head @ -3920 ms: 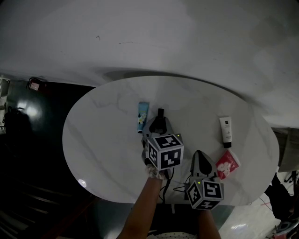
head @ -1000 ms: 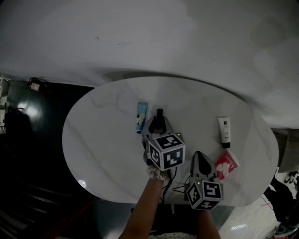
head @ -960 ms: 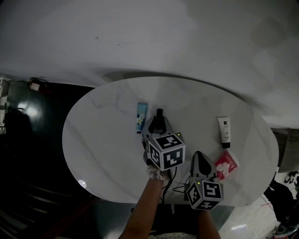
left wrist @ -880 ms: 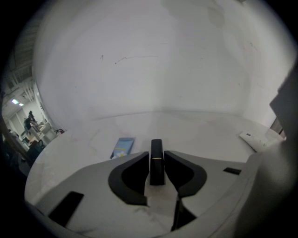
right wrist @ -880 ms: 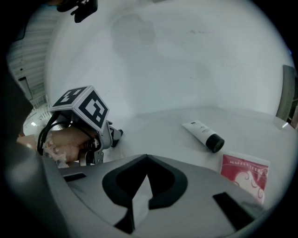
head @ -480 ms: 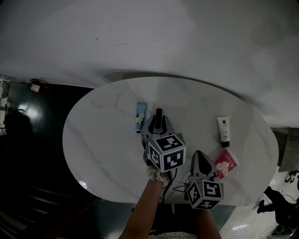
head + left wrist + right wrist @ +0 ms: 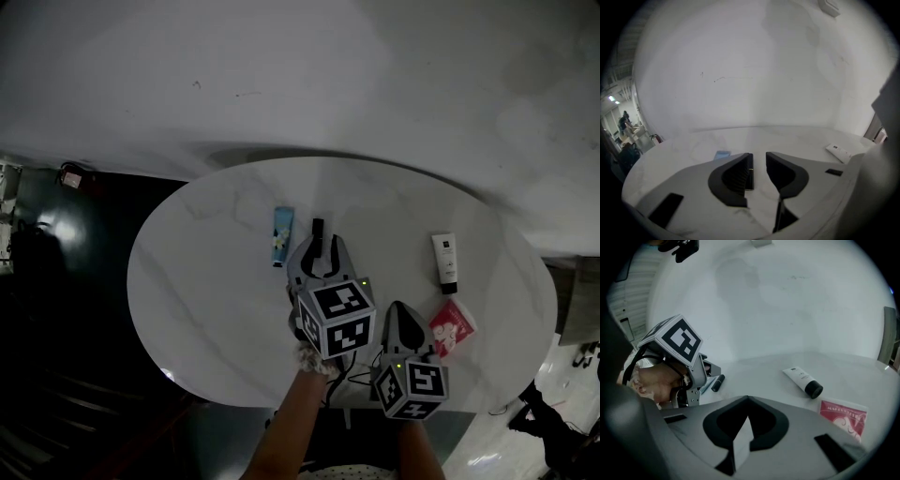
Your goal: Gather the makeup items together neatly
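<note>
Marble table (image 7: 187, 281), L gripper (image 7: 322, 246) jaws just opened, black tube (image 7: 317, 227) loose between, R gripper (image 7: 401, 311) jaws clenched, empty

Head view: black stick (image 7: 317, 228) at 12 o'clock of left gripper (image 7: 320, 251), near end hidden behind it. Left gripper view: blue tube (image 7: 723, 154) mostly behind the left jaw. Right gripper view: sachet (image 7: 843, 418) at 3 o'clock, print blurred, near edge covered by right gripper (image 7: 748, 401)
</note>
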The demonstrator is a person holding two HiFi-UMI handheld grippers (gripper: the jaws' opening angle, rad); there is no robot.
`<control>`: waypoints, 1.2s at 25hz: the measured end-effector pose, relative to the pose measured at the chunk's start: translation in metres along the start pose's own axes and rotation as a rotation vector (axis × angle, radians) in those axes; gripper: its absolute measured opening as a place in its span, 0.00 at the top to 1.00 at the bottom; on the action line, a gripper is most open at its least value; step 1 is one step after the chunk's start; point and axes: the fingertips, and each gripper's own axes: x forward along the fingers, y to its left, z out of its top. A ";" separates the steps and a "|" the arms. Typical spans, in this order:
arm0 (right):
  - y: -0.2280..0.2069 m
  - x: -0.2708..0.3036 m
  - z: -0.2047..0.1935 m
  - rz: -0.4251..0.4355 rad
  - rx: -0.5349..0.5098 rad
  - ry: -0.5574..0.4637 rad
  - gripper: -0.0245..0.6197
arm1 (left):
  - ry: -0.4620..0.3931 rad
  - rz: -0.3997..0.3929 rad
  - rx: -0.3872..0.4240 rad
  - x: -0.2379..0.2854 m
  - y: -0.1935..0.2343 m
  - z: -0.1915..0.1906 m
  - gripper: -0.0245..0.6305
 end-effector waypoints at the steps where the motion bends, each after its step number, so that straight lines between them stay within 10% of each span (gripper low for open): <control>1: 0.000 -0.001 0.001 0.001 0.000 -0.002 0.93 | -0.001 -0.014 -0.002 -0.001 -0.003 0.000 0.73; 30: -0.053 -0.025 0.057 -0.125 -0.021 -0.119 0.93 | -0.039 -0.132 0.013 -0.051 -0.041 -0.018 0.92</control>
